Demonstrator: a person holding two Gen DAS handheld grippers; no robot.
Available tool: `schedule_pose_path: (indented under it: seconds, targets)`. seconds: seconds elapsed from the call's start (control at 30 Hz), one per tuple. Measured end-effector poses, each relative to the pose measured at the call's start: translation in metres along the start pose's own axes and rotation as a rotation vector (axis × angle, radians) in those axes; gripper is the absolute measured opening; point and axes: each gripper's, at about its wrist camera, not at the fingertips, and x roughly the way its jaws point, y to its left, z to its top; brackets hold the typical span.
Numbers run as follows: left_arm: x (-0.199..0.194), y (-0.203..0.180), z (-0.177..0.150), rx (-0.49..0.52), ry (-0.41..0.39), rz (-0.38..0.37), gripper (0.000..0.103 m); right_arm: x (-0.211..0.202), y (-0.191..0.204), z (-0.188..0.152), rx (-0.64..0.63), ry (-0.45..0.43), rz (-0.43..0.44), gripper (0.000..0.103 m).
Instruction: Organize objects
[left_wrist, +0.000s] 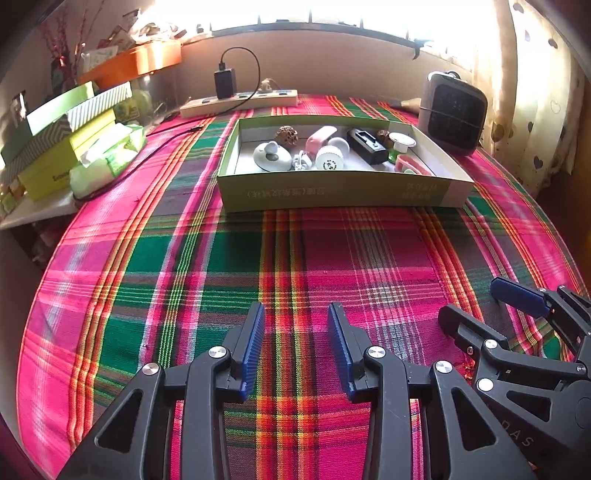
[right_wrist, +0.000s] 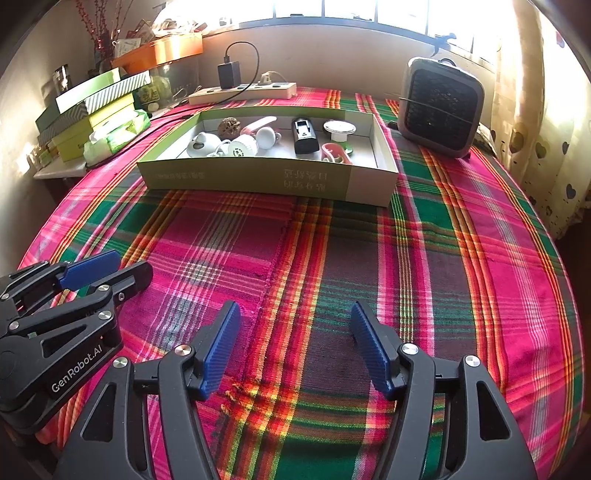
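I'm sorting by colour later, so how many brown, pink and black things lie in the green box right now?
Brown: 2, the brown ball and the second brown ball, far side
Pink: 2, the pink oval piece and the pink ring
Black: 1, the black device
Total: 5, all inside the green box

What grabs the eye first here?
The loud pink, green and red plaid tablecloth fills the view. At its far side sits a shallow green cardboard box full of small items, with a grey square fan heater to its right. Both tongs, left and right, hover open over bare cloth.
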Motion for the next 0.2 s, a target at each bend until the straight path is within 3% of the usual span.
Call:
schedule_pose_path:
  seconds: [0.2]
  targets:
    - [0.0000, 0.0003, 0.0000, 0.000, 0.000, -0.001, 0.034, -0.0003, 0.0007, 0.0001, 0.000, 0.000, 0.001, 0.063]
